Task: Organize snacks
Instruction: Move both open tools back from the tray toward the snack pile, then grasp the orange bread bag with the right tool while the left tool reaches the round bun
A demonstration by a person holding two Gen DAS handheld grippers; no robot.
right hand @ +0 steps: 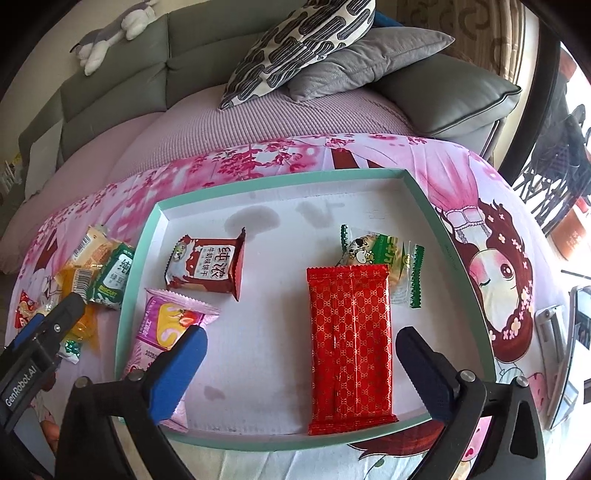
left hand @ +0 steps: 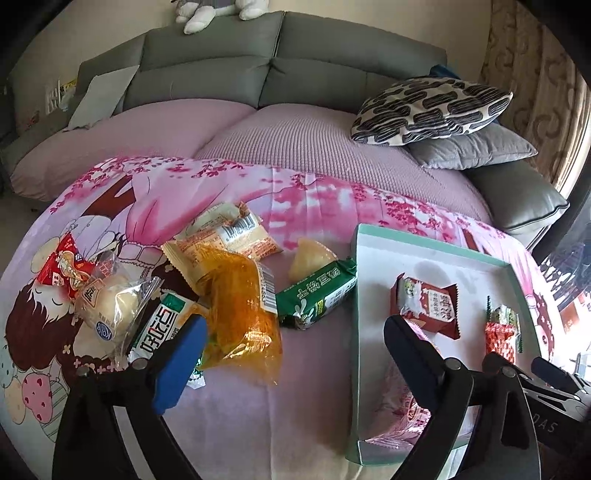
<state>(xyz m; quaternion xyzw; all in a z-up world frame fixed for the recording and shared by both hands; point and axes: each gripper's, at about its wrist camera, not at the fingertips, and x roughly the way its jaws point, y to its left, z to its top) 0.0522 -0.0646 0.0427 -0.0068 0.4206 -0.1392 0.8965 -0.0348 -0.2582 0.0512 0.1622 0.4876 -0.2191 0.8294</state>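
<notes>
A teal-rimmed white tray (right hand: pixel 280 177) lies on the pink printed cloth. It holds a long red patterned packet (right hand: pixel 351 343), a dark red biscuit packet (right hand: pixel 207 266), a pink packet (right hand: pixel 166 325) and a green-edged clear packet (right hand: pixel 384 254). My right gripper (right hand: pixel 301 336) hangs open over the tray; the red patterned packet lies flat between its fingers, untouched by either pad. Left of the tray (left hand: pixel 356 277) is a loose pile: an orange packet (left hand: pixel 236 295), a green biscuit packet (left hand: pixel 317 295), a wrapped bun (left hand: pixel 110 306) and a red packet (left hand: pixel 62 269). My left gripper (left hand: pixel 295 332) is open above the orange packet and the tray's left rim.
A grey sofa (left hand: pixel 221 62) with a pink cover runs behind the cloth. A patterned pillow (left hand: pixel 432 107) and a grey one (left hand: pixel 472 147) sit at its right end, and a plush toy (right hand: pixel 110 29) lies on the backrest. A phone-like device (right hand: pixel 569 332) lies right of the tray.
</notes>
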